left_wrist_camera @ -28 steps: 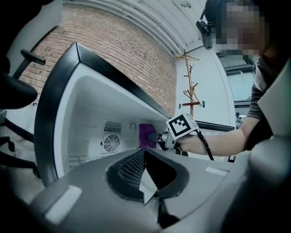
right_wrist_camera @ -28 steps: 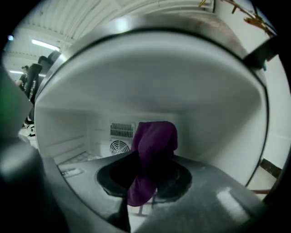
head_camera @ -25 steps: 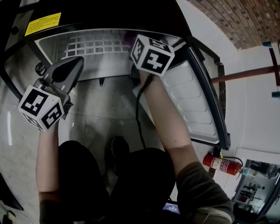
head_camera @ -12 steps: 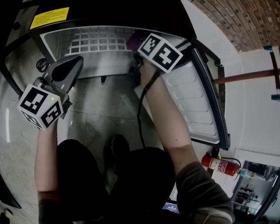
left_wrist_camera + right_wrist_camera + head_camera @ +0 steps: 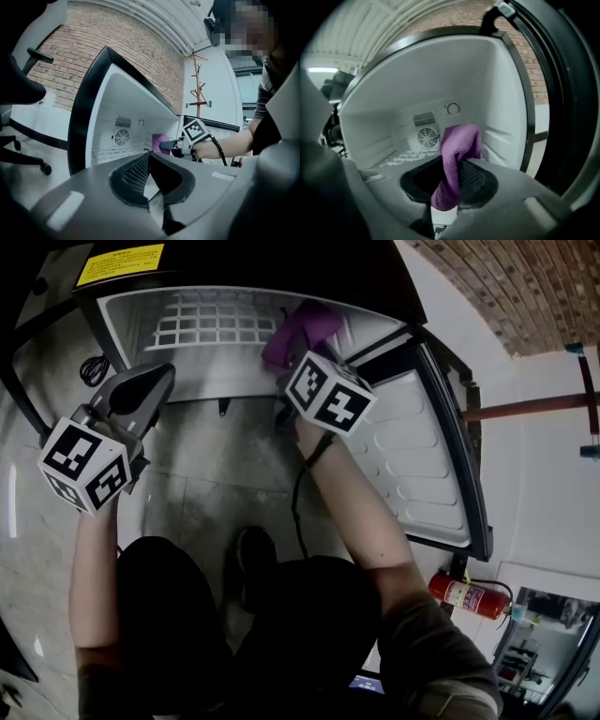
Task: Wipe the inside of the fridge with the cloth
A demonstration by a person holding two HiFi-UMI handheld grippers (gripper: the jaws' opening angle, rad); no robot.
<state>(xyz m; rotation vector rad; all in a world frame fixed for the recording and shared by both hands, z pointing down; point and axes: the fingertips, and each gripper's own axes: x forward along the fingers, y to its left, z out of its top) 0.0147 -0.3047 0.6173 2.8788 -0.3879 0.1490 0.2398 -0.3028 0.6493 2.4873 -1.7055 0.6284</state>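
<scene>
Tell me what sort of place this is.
Likely an office or workroom: a brick wall, a red fire extinguisher and a wheeled office chair stand near the open fridge.

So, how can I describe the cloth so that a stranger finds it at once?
Find the small open fridge with the white inside. The right gripper at its opening is shut on the cloth. It is the only purple thing there, soft and bunched, against white walls and a white wire shelf.
</scene>
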